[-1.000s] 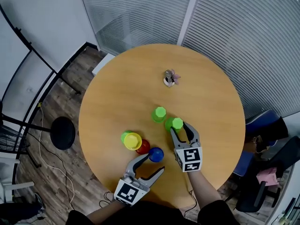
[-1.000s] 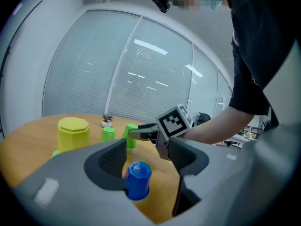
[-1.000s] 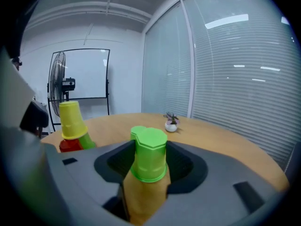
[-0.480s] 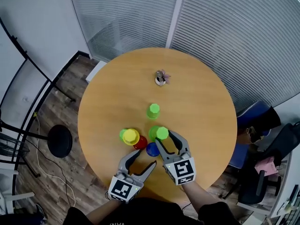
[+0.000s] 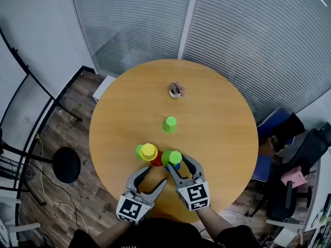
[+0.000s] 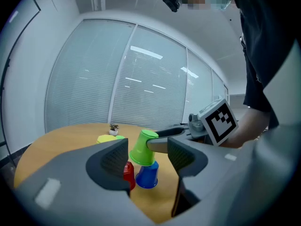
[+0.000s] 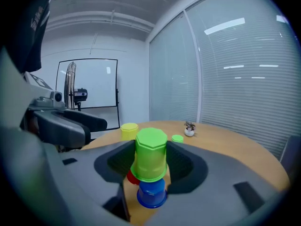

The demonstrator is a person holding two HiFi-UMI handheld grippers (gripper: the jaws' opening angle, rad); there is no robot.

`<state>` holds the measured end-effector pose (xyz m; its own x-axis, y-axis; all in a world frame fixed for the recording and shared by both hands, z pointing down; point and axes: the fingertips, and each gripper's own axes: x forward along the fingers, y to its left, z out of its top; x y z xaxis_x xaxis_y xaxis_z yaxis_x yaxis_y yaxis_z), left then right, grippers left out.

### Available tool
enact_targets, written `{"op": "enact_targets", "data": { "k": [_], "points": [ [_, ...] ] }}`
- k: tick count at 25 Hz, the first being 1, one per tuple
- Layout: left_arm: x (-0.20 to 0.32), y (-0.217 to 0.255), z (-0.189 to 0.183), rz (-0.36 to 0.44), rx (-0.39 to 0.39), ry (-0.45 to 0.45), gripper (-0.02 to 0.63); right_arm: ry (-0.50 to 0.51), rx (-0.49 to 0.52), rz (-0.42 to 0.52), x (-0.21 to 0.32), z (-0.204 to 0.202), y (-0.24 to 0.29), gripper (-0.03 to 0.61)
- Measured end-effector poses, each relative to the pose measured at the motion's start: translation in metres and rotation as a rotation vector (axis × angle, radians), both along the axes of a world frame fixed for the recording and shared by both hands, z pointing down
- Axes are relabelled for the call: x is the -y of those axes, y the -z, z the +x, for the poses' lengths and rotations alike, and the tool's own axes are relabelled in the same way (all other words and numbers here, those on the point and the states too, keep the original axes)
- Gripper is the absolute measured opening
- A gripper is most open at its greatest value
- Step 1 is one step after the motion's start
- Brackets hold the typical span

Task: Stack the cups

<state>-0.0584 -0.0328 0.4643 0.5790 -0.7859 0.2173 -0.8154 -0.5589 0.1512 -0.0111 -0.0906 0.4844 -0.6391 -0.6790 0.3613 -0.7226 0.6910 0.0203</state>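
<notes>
My right gripper [image 5: 176, 163] is shut on an upside-down light green cup [image 5: 175, 157] [image 7: 150, 154]. The cup hangs slightly tilted right over an upside-down blue cup [image 7: 151, 192] [image 6: 147, 174], its rim at the blue cup's top. A red cup [image 5: 158, 160] [image 6: 128, 172] stands just left of the blue one. Left of the red cup is a yellow cup [image 5: 148, 151] beside a green one [image 5: 138, 150]. Another green cup [image 5: 169, 124] stands alone mid-table. My left gripper [image 5: 152, 176] [image 6: 148, 157] is open near the front edge, behind the red and blue cups. Its jaws have just been closing a little, with nothing between them.
A small potted plant [image 5: 176, 90] stands toward the far side of the round wooden table [image 5: 222, 123]. Slatted glass walls rise behind the table. A black stool [image 5: 67, 164] stands on the floor at the left and office chairs [image 5: 289, 138] at the right.
My right gripper has carried the light green cup from the right toward the left and nearer me, until it is over the blue cup. The left gripper has shifted slightly.
</notes>
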Motion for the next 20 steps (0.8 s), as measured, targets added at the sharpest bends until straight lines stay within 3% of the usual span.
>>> {"op": "enact_targets", "data": {
  "k": [13,20],
  "points": [
    [0.0,0.005,-0.027,-0.012,0.003,-0.035,0.268,-0.047,-0.076,-0.006,-0.006,-0.022,-0.019,0.213],
    [0.002,0.004,-0.04,0.016,0.001,-0.095,0.268,-0.106,-0.03,-0.013,-0.011,-0.025,-0.012,0.241]
  ]
}}
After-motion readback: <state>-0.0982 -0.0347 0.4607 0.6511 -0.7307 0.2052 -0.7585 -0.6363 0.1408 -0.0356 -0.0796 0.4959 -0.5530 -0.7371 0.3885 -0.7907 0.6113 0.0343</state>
